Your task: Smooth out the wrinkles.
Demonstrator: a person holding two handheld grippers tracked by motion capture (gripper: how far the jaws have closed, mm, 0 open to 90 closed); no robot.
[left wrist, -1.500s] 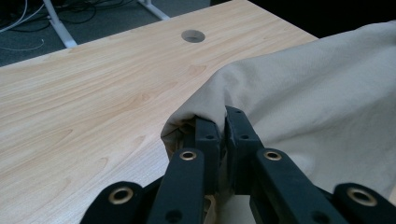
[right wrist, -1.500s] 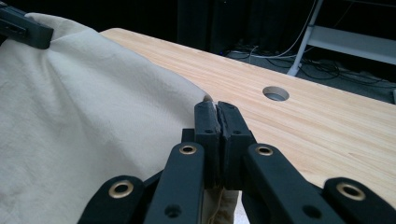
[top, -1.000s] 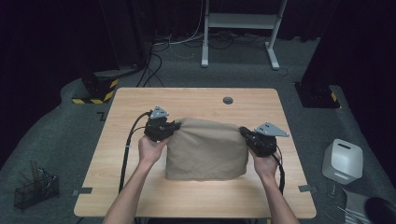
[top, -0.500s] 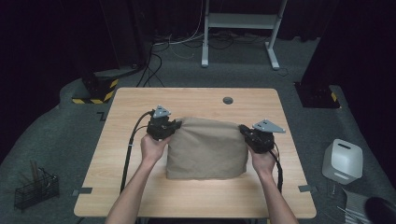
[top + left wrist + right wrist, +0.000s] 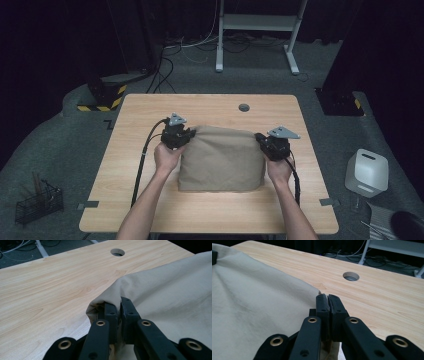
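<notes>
- Left tongs (image 5: 119,305): jaws pressed together on a fold at the far left corner of the beige cloth (image 5: 220,157); the jaw tips are buried under the fold in the left gripper view, so the pinched edge itself is hidden; in the high view the left tongs (image 5: 186,136) sit against the cloth's left upper corner.
- Right tongs (image 5: 328,301): jaws closed, nipping the cloth's far right corner; the fabric between them is barely visible; in the high view the right tongs (image 5: 261,141) sit at that corner.
- The cloth lies folded mid-tabletop (image 5: 150,110), stretched between both tongs; its near edge rests on the wood.
- The gripper views show a round hole (image 5: 351,276) in the tabletop beyond the cloth; in the high view it reads as a dark spot.
</notes>
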